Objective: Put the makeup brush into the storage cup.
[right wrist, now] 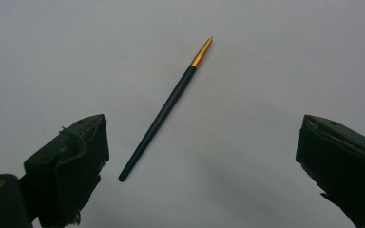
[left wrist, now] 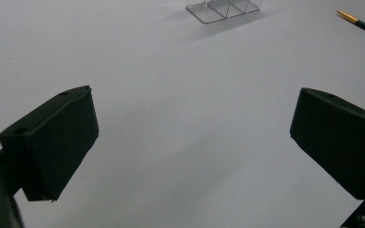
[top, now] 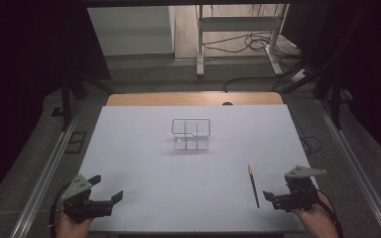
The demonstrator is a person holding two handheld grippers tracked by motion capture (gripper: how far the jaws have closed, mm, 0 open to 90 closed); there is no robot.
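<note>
Presently nothing is gripped — both grippers' jaws gape wide and empty; brush [right wrist: 164, 109] lies untouched on worktop [top: 144, 163], organiser [top: 191, 134] empty.

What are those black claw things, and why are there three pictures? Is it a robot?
It isn't a robot. A person sits at the white table and holds a set of tongs in each hand. The top picture comes from a camera above, so you see the left tongs and the right tongs near the bottom corners. The other two pictures come from little cameras riding on the tongs, looking out between their black jaws: the left tongs and the right tongs. Both are open and hold nothing. On the table lie a thin dark brush with a gold tip, right in front of the right tongs, and a clear box with little compartments, farther back in the middle.
</note>
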